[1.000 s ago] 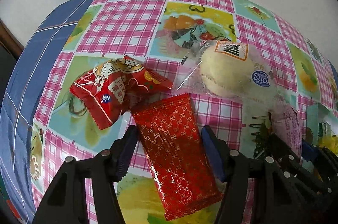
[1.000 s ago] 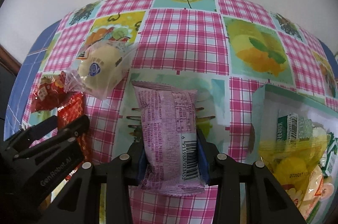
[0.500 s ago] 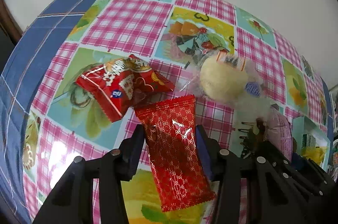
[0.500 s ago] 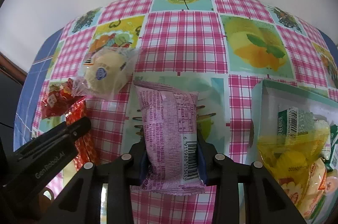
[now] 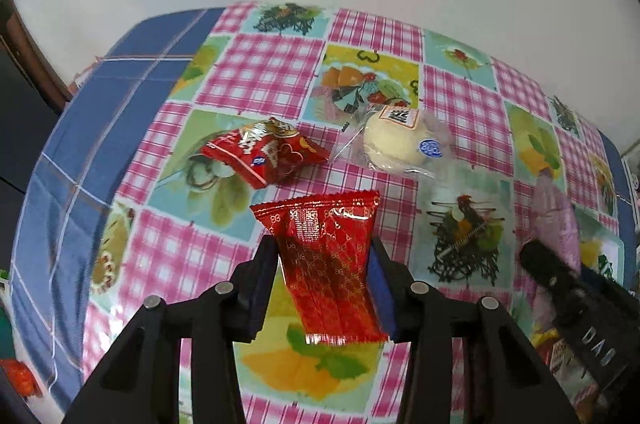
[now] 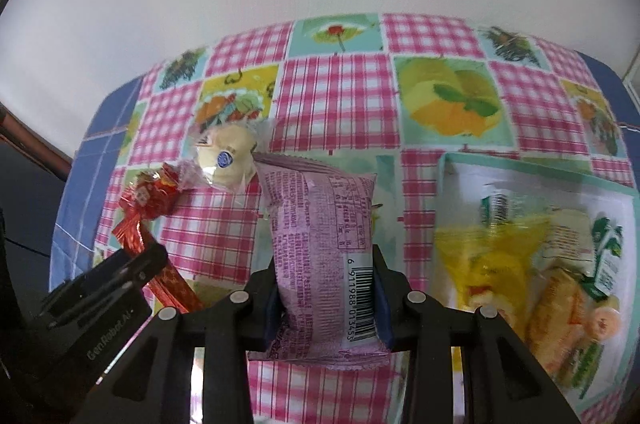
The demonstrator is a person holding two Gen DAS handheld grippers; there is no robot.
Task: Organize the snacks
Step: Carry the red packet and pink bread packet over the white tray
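Left wrist: 4 snack packets [image 5: 329,266]; maybe.

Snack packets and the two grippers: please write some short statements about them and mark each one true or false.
1. The left gripper holds a red gold-patterned packet. True.
2. The right gripper is empty. False: it grips a pink packet.
3. The tray already contains snacks. True.
4. The round cream bun lies in the tray. False: it lies on the tablecloth.

Bun packet [image 5: 402,144] right of crinkled packet [image 5: 266,154], on tablecloth [image 5: 260,72].
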